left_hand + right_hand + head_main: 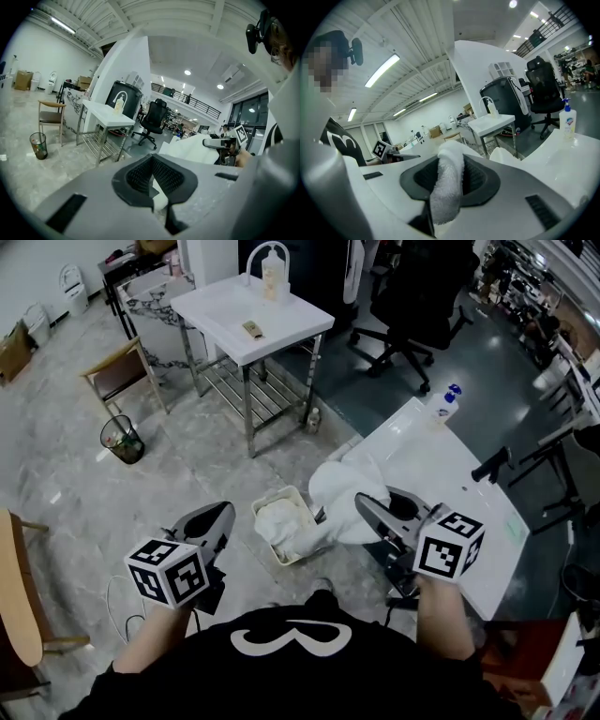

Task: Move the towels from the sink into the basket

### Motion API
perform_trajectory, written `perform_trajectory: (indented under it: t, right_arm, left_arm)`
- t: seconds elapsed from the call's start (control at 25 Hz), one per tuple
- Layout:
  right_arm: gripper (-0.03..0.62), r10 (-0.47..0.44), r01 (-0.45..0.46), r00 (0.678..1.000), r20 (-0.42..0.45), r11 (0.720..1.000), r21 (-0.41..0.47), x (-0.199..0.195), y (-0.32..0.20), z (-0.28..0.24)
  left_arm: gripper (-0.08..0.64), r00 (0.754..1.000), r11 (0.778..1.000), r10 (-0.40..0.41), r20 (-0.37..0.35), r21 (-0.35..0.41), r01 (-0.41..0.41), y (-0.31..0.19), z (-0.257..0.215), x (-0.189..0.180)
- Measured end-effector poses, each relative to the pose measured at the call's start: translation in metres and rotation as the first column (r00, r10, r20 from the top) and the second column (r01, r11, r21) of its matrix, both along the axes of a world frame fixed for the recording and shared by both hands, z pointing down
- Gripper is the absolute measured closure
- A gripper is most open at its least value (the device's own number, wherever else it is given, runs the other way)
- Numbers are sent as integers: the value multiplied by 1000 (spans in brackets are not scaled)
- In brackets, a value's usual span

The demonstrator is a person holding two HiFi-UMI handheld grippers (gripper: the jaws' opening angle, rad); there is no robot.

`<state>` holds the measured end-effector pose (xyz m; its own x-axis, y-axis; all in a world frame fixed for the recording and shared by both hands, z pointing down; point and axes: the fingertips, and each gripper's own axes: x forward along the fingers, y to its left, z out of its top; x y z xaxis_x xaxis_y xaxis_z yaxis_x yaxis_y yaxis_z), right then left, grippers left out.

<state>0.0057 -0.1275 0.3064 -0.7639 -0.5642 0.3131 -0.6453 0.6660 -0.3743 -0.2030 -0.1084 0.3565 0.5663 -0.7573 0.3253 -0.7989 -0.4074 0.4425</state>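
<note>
1. Now, your left gripper [221,514] is held out ahead of your left hip, low over the marble floor [66,465], pointing forward and slightly down. Its jaw tips meet, and nothing is clamped between them.
2. Further left and ahead stand a wooden chair [120,373] and a wire bin [122,439]. Both are well apart from either gripper.
3. Straight ahead, a white table [225,320] on steel legs carries a pump bottle [274,276]. It stands well beyond the basket.
4. You have the basket [265,549] on the floor between your two grippers, just ahead of you. Other towels [281,519] lie inside it.
5. Your right gripper [366,506] reaches forward from your right side, level with the left one and tipped slightly down. Its jaws are partly closed and pinch a fold of the white towel [342,486] between the pads. The rest of the cloth bunches ahead of the jaws and drapes down to the left, ending at the basket's right rim. You cannot tell from here whether it touches that rim.
6. On the right, a white counter [459,465] runs beneath and beyond your right gripper, with the towel's upper folds at its near edge. A spray bottle [448,401] stands at its far end, and a black office chair [417,296] sits further off
</note>
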Motion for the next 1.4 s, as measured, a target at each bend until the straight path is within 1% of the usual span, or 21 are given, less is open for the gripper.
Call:
perform_trajectory:
  t: [0.24,0.44,0.64,0.8,1.04,1.2,1.32,1.4]
  right_arm:
    - [483,-49,50,999,23,998,-41,-46,14,18]
    - [483,-84,85,996,19,992,-90,-78,18,49]
    - [483,-105,106,994,20,976,-187,-99,19,98]
    - [483,-99,103,995,29,956,-273,-104,12,139]
    - [483,-144,155,988,59,925,-348,-129,11,186]
    - [483,-193,191,981,32,908,-374,-142,11,219]
    - [483,-192,183,981,19,899,-399,-138,2,245]
    - [483,-183,158,983,-20,896,-415,-126,-5,266]
  left_arm:
    - [554,999,999,-35,12,-7,35,18,6,-39]
    - [554,997,997,-72,12,-31,73,31,18,-65]
    - [554,995,993,-98,9,-62,98,45,32,-79]
    - [554,992,989,-122,10,-78,123,47,40,-84]
    - [554,987,980,-156,29,-122,158,49,56,-86]
    - [554,984,973,-173,44,-150,178,48,66,-83]
    - [554,981,966,-187,58,-172,194,44,80,-82]
    - [554,979,961,-192,65,-188,201,41,90,-78]
